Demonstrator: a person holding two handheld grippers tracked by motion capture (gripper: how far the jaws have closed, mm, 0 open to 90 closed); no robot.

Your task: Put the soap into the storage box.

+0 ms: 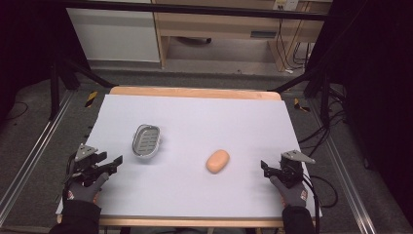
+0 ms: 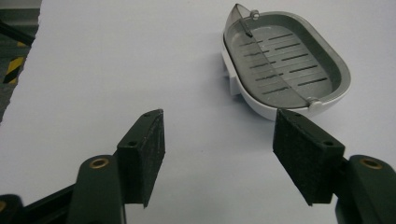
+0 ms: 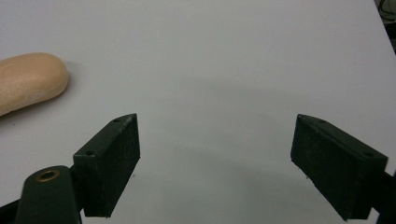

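On the desk (image 1: pixel 195 195): a soap dish (image 1: pixel 146 142) left of centre, an orange soap bar (image 1: pixel 217 161) right of centre, well apart.
Left gripper (image 1: pixel 118 161): jaws spread wide, holding nothing, near the dish.
Left gripper view: slotted grey insert in the white dish (image 2: pixel 285 63), perhaps a clear lid raised at its far end.
Right gripper (image 1: pixel 263 166): jaws released, empty.
Right gripper view: bar's (image 3: pixel 28 81) end at left.
Beyond the desk: wooden furniture (image 1: pixel 219 24), cables (image 1: pixel 321 131).
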